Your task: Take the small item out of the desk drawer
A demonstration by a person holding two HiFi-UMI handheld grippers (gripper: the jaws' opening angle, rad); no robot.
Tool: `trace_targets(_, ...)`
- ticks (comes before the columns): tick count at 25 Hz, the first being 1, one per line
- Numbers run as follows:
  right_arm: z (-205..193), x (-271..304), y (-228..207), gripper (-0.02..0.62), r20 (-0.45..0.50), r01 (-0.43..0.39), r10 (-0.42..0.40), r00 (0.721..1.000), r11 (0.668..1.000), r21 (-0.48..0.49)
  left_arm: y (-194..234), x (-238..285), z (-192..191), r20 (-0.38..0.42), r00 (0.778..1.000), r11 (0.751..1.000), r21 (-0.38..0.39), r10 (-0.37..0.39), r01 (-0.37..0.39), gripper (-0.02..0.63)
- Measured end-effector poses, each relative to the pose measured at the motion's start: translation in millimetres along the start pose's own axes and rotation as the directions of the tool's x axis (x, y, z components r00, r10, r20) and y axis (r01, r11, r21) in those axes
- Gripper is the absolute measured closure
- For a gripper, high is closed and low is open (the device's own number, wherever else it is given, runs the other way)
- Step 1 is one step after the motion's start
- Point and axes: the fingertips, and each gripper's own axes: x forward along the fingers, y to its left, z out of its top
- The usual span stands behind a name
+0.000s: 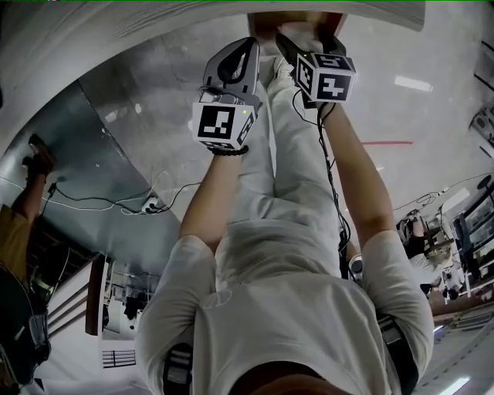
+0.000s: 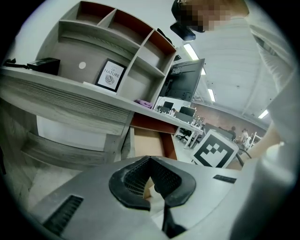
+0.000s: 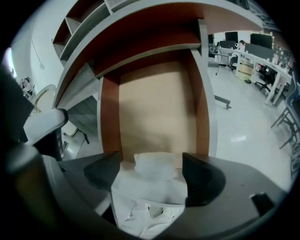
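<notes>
The desk drawer point(image 3: 154, 108) is pulled out, with a tan bottom and red-brown sides. A small white item point(image 3: 157, 165) lies at its near end. My right gripper point(image 3: 150, 171) points steeply down over it, open wide, with the item between the dark pads and not pressed. In the head view the right gripper point(image 1: 297, 38) reaches the drawer point(image 1: 297, 17) at the top edge. My left gripper point(image 2: 150, 159) hangs beside it, shut with its tips meeting and holding nothing; in the head view the left gripper point(image 1: 245, 48) sits just left of the right one.
A grey desk top point(image 2: 61, 93) carries a shelf unit with a framed picture point(image 2: 111, 76), a black box point(image 2: 44, 64) and a purple thing point(image 2: 144, 102). A monitor point(image 2: 183, 79) stands at the right. Cables and a power strip point(image 1: 152, 205) lie on the floor.
</notes>
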Motion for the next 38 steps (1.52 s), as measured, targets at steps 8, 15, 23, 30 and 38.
trace_targets(8,-3.8,14.9,-11.8,0.176,-0.064,0.047,-0.048,0.997,0.999,-0.018,-4.4,6.9,-1.2,0.000,1.000,1.000,-0.009,-0.021,0.021,0.607)
trace_targets(15,-6.4,30.3,-11.2,0.178,-0.111,0.074,-0.080,0.991,0.995,-0.064,3.9,8.7,-4.8,-0.003,1.000,0.999,-0.022,-0.023,0.023,0.607)
trace_targets(23,-7.5,27.6,-16.7,0.276,-0.122,0.113,-0.124,0.985,0.989,-0.095,6.6,6.7,-8.5,-0.008,1.000,0.999,-0.033,-0.023,0.023,0.607)
trace_targets(30,-6.4,24.4,-13.3,0.325,-0.119,0.112,-0.127,0.985,0.986,-0.126,9.2,3.1,-8.7,-0.011,1.000,0.999,-0.032,-0.021,0.021,0.607)
trace_targets(38,-1.7,18.8,-10.0,0.337,-0.050,0.081,-0.083,0.995,0.996,-0.039,9.2,-1.2,-8.2,-0.007,1.000,0.999,-0.030,-0.015,0.015,0.607)
